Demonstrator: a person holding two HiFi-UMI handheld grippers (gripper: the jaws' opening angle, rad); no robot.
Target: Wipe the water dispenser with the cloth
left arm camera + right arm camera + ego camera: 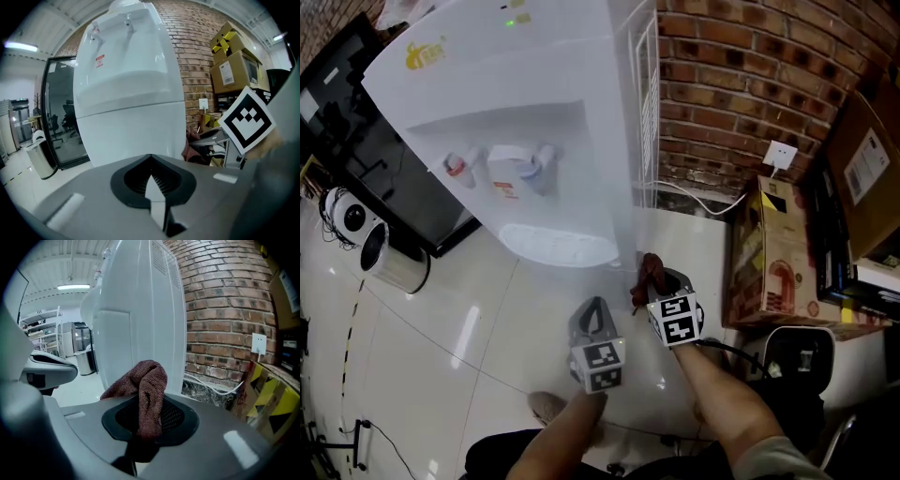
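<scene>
Approach step: right gripper clamps the cloth low beside the dispenser, apparently short of contact; left gripper closed, empty; next, press cloth against its panel.

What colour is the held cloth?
The cloth is reddish brown; right gripper view shows it best.

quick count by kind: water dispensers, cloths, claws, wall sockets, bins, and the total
water dispenser: 1
cloth: 1
claws: 2 (left claw, right claw)
wall socket: 1
bin: 1
total: 6
</scene>
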